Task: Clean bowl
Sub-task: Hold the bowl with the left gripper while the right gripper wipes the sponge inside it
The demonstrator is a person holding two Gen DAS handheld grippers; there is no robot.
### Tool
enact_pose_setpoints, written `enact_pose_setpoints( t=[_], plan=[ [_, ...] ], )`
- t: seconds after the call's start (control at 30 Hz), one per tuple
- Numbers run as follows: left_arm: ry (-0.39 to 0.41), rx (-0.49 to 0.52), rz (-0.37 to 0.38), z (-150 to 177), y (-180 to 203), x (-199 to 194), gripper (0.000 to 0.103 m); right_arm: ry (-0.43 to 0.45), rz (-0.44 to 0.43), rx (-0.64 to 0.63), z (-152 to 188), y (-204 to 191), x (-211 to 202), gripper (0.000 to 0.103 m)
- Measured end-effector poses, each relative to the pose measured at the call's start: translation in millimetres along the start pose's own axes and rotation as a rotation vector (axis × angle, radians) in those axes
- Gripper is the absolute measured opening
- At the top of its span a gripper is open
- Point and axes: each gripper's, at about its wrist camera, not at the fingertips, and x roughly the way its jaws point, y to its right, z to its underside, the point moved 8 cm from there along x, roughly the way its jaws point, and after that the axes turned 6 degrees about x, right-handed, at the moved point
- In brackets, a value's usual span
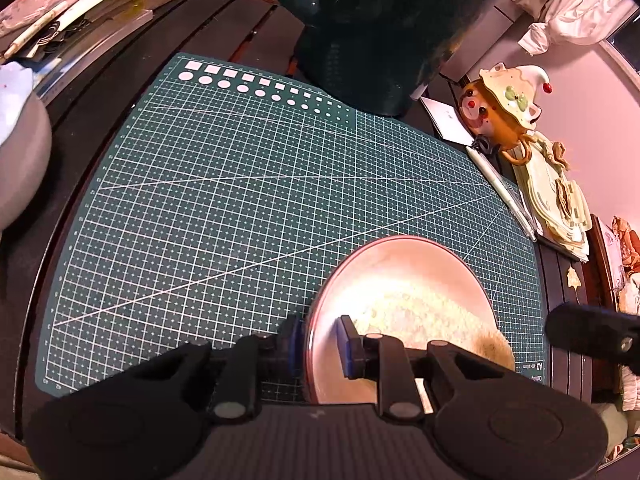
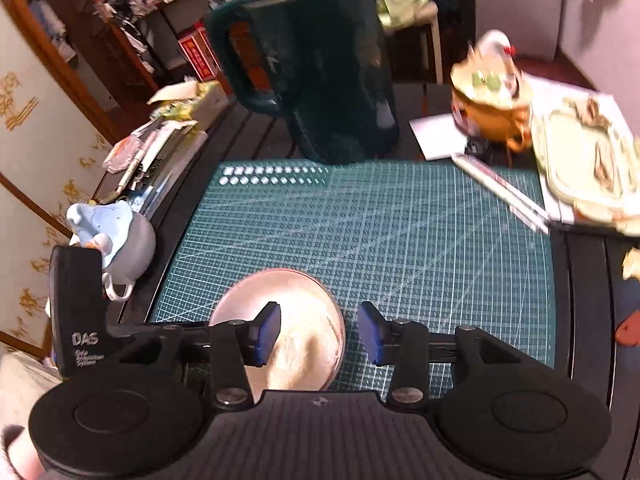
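A pinkish metal bowl [image 1: 384, 264] sits on the near right part of the green cutting mat [image 1: 224, 200]. A pale crumpled cloth [image 1: 420, 316] lies inside it. My left gripper [image 1: 320, 344] is shut on the bowl's near rim, one pad outside the wall and one inside. In the right wrist view the bowl [image 2: 248, 296] lies below my right gripper [image 2: 320, 336], which is open with the cloth [image 2: 304, 340] showing between and under its fingers. Nothing is held in it. The left gripper's body [image 2: 76, 308] shows at the left.
A tall dark green jug [image 2: 320, 80] stands at the mat's far edge. A grey cup with a blue lid [image 2: 120, 240] is left of the mat. An orange clown pot [image 1: 504, 104], pens [image 1: 504, 192] and stacked decorated trays [image 2: 588, 160] crowd the right side.
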Motion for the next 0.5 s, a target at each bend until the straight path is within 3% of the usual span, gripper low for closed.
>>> enact_pose_setpoints(
  t=[0.1,0.5],
  plan=[
    [-0.001,-0.003,0.003,0,0,0,0.020,-0.062,-0.056,0.036,2,-1,8,0.042],
    [-0.003,-0.009,0.011,0,1,1,0.021,-0.188,-0.109,0.137,13,-1,21,0.042]
  ],
)
